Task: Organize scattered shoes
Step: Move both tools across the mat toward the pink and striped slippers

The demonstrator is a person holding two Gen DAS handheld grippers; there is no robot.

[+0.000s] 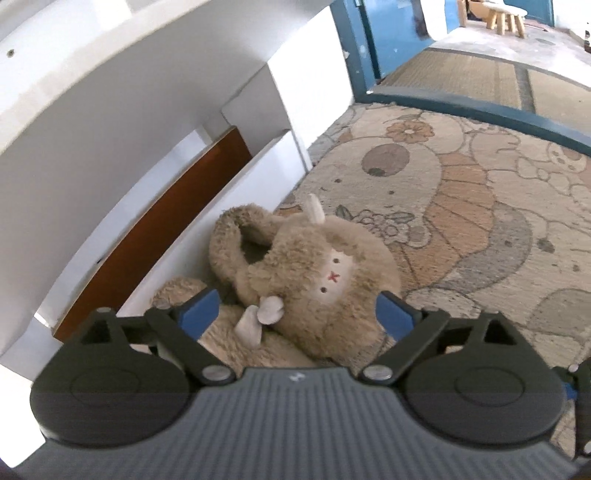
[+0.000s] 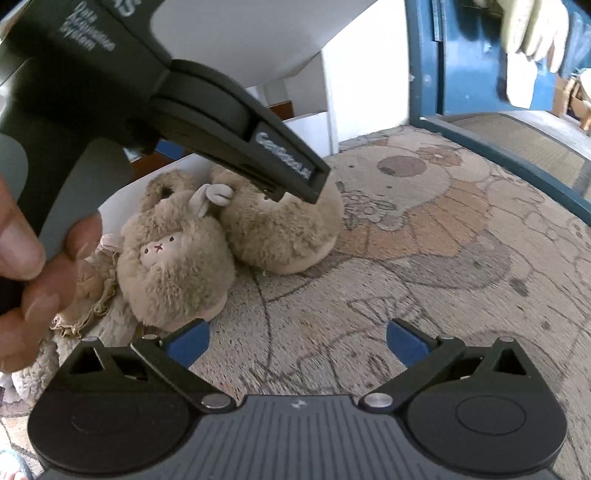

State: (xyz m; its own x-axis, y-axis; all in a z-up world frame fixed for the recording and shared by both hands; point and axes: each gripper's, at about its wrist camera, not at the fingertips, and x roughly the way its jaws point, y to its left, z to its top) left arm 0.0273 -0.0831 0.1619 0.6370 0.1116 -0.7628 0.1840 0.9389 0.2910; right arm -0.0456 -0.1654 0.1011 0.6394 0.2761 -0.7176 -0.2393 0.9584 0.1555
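Left wrist view: two fluffy tan animal-face slippers (image 1: 310, 280) lie side by side on the patterned beige rug (image 1: 461, 206) against the white shelf unit (image 1: 110, 122). Left gripper (image 1: 295, 314) spreads wide over one; right gripper (image 2: 297, 341) hovers wide, empty.

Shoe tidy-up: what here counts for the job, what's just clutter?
For the job:
far fluffy slipper
near fluffy slipper
white shelf unit
left gripper, open
right gripper, open

Lying about:
patterned rug
frilly cloth
wooden stool
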